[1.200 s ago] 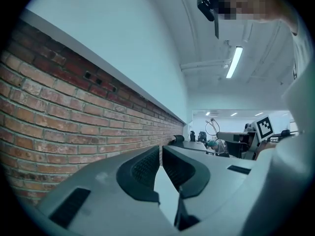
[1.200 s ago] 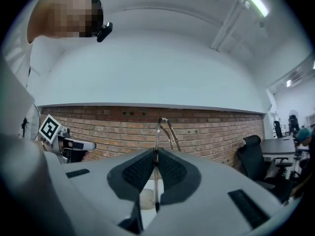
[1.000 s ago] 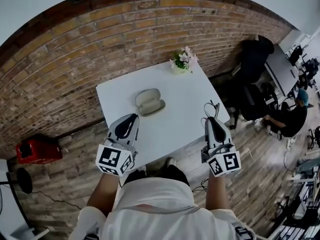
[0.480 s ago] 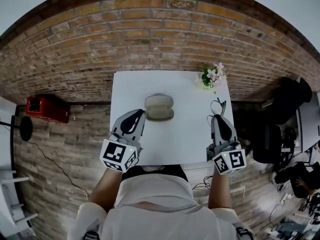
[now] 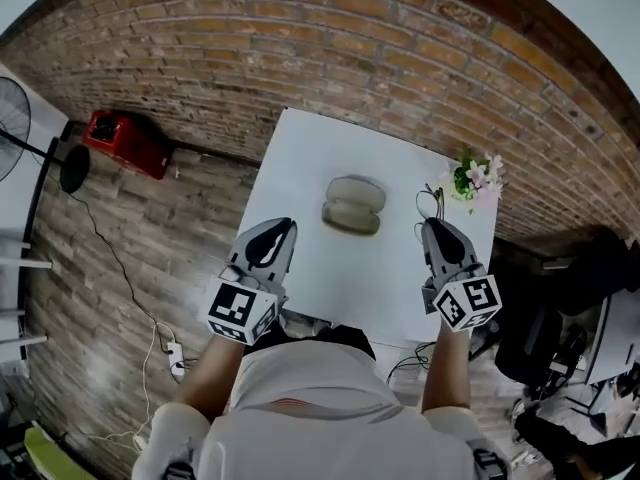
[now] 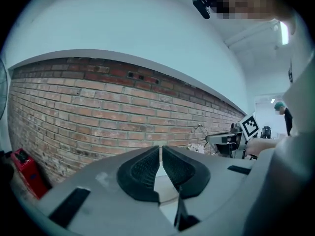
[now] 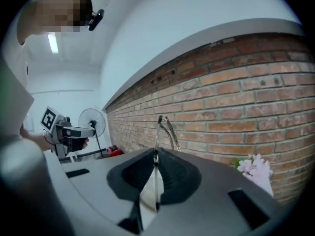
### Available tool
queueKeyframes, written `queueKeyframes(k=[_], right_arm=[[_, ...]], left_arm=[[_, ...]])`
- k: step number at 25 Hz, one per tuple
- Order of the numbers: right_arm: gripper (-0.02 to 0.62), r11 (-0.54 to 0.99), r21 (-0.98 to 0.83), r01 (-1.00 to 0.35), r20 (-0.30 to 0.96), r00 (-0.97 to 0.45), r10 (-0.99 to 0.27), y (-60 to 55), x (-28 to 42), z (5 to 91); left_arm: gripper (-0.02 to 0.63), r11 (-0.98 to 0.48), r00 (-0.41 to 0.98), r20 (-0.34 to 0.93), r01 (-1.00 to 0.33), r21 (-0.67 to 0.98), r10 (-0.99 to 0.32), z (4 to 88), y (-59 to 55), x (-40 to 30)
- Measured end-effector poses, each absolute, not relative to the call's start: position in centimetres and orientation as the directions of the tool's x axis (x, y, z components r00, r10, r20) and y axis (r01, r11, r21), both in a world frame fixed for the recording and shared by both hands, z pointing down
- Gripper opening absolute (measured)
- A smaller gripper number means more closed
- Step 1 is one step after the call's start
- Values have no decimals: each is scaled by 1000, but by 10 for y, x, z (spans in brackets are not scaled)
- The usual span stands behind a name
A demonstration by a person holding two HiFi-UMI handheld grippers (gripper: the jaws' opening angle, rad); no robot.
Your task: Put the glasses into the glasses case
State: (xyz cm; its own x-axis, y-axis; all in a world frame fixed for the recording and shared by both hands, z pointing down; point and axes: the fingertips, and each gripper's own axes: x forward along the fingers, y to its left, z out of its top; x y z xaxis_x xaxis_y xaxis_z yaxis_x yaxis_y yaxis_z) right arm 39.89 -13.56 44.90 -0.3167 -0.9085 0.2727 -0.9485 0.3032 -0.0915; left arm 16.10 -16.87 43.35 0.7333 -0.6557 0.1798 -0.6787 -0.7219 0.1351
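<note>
A red-brown brick wall [image 5: 300,28] runs behind a square white table [image 5: 300,168], and near the table's middle lies the grey-beige, oval, hard-shell glasses case [image 5: 353,204]. From the head view it shows as two rounded lobes, so it may be lying open, but it is too small to be sure. The left gripper [image 5: 283,226] hangs over the near left part of the table with its ribbed black pads pressed together on nothing. The right gripper [image 5: 432,226] hangs near the right edge, just short of a small bunch of pink and white flowers [image 5: 472,178]. Its jaws are clamped on the thin, wire-framed glasses [image 7: 156,146], pinching a clear lens edge-on, with the slim temples rising above the pads. The glasses sit in the air to the right of the case and well apart from it. They look light, smooth and easily bent or scratched. A light pinch at the frame's rim or bridge seems safer than squeezing the lens.
</note>
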Motion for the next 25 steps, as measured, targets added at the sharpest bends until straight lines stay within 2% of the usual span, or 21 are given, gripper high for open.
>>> queueKeyframes(k=[6,12,17,25], right_arm=[[77,434,-95,-896,404,-433,-806,-161,365,477],[77,663,37,-748,629,-498,-597,-179,334,543],[77,754,-108,-647,728,-568,-383,-191,313,599],[77,793,-269,-547,828,-552,-99,-205,293,686]], left_arm=[[29,-684,698,180,-716,140,-693,437,-168,132],[29,-656,673,195,-739,154,-713,445,-165,115],[29,-635,655,202,-756,161,-728,448,-167,105],[29,-598,620,219,-784,165,-753,455,-175,92]])
